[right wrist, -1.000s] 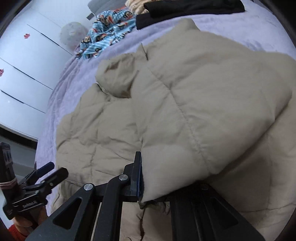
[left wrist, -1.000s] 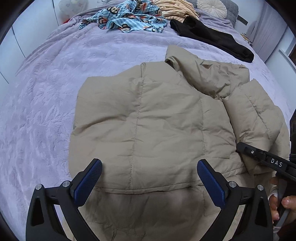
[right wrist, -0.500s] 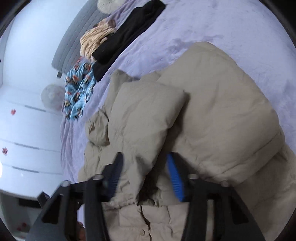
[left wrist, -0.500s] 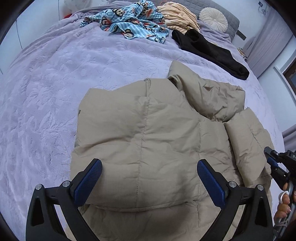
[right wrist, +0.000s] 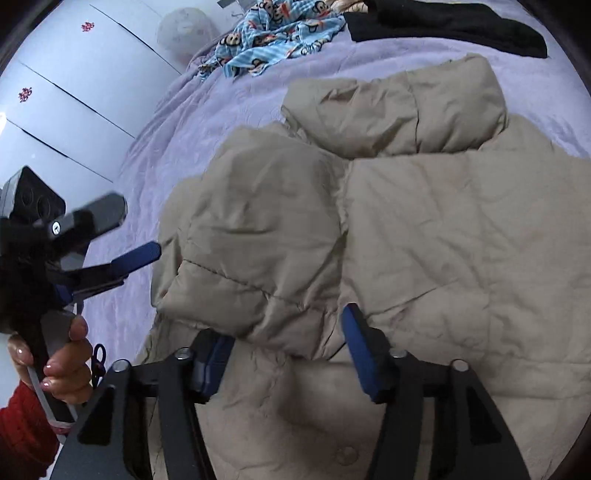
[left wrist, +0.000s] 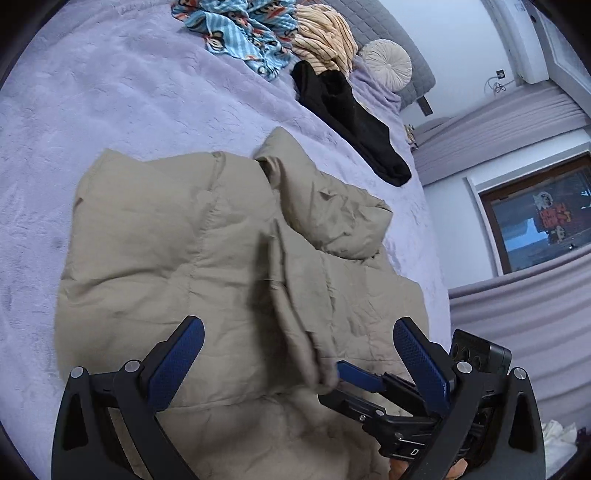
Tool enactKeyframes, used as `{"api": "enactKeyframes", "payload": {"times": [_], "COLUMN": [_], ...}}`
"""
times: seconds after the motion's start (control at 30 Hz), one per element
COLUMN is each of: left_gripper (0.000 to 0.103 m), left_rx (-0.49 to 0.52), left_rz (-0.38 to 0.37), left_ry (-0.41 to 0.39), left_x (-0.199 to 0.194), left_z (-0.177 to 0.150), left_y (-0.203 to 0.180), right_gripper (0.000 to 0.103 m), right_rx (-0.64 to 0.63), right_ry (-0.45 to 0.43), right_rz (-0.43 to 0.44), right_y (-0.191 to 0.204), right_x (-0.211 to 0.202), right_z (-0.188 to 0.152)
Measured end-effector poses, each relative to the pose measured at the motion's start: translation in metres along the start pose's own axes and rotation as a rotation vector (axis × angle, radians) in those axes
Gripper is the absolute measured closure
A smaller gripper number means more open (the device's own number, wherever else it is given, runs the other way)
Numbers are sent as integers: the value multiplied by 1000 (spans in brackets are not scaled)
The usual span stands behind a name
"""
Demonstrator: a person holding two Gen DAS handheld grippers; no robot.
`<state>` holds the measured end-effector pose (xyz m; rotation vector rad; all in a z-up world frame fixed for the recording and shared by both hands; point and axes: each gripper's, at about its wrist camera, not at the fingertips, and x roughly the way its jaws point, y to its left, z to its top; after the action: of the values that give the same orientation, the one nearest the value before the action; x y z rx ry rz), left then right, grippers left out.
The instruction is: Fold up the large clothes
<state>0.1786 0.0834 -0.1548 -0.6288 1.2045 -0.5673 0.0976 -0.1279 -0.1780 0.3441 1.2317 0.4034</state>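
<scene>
A beige puffer jacket [left wrist: 184,258] [right wrist: 461,240] lies spread on the lilac bed [left wrist: 110,110]. One sleeve [left wrist: 295,295] [right wrist: 258,240] is folded across its front. My right gripper [right wrist: 286,354] [left wrist: 343,384] sits at the sleeve's cuff with its jaws opening. The cuff lies between the blue pads, and the right pad stands apart from it. My left gripper [left wrist: 299,358] hangs open above the jacket's lower part with nothing between its fingers. In the right wrist view the left gripper [right wrist: 133,232] is left of the jacket, held by a hand [right wrist: 66,365] in a red sleeve.
At the head of the bed lie a blue monkey-print garment [left wrist: 240,33], a striped yellow one [left wrist: 325,40] and a black one [left wrist: 351,114], beside a round cushion [left wrist: 388,62]. White cupboard doors [right wrist: 55,110] stand on one side, a window [left wrist: 535,218] and curtains on the other.
The right gripper carried the sleeve over the jacket's front and its jaws have parted from shut to wide. The left gripper has swung round toward the right gripper.
</scene>
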Motion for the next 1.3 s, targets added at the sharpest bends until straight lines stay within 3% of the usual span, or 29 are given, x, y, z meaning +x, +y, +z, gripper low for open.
{"api": "enactKeyframes", "payload": {"times": [0.07, 0.2, 0.23, 0.3, 0.33, 0.37, 0.4, 0.43, 0.6, 0.7, 0.8, 0.93, 1.07, 1.2, 1.27, 1.3], "left_gripper": [0, 0, 0, 5, 26, 61, 82, 95, 94, 94, 94, 93, 91, 75, 56, 56], "left_rx": [0, 19, 23, 36, 43, 47, 44, 30, 113, 145, 111, 133, 91, 128, 141, 153], "left_rz": [-15, 42, 52, 57, 60, 64, 72, 62, 21, 61, 118, 232, 254, 391, 471, 512], "left_ry": [36, 95, 112, 140, 156, 179, 208, 229, 50, -18, 28, 132, 98, 42, -1, -28], "left_x": [14, 49, 60, 77, 85, 93, 102, 108, 68, 44, 54, 96, 95, 67, 50, 40], "left_z": [-2, -7, -8, -11, -13, -15, -16, -16, -4, 5, 6, -17, -21, -17, -11, -9], "left_y": [-2, -4, -5, -10, -13, -14, -16, -17, -55, -58, -39, -13, -10, -15, -18, -18], "right_gripper": [38, 40, 54, 71, 73, 75, 77, 78, 78, 78, 82, 94, 94, 94, 92, 88], "right_rx": [13, 108, 133, 169, 179, 185, 183, 171, 101, -9, -34, 42, 38, 52, 89, 106], "right_ry": [-22, -95, -99, -80, -75, -74, -71, -71, -79, -132, -187, -132, -128, -117, -93, -75], "right_rz": [-10, -90, -117, -181, -207, -241, -273, -307, -389, -470, -553, -534, -527, -509, -473, -454], "right_y": [-10, -62, -76, -103, -113, -125, -133, -140, -150, -144, -153, -194, -204, -205, -204, -203], "right_x": [-16, -64, -73, -83, -86, -91, -95, -96, -95, -106, -114, -101, -91, -94, -100, -103], "right_z": [-11, -38, -44, -53, -58, -63, -67, -69, -57, -43, -30, -36, -43, -43, -41, -40]}}
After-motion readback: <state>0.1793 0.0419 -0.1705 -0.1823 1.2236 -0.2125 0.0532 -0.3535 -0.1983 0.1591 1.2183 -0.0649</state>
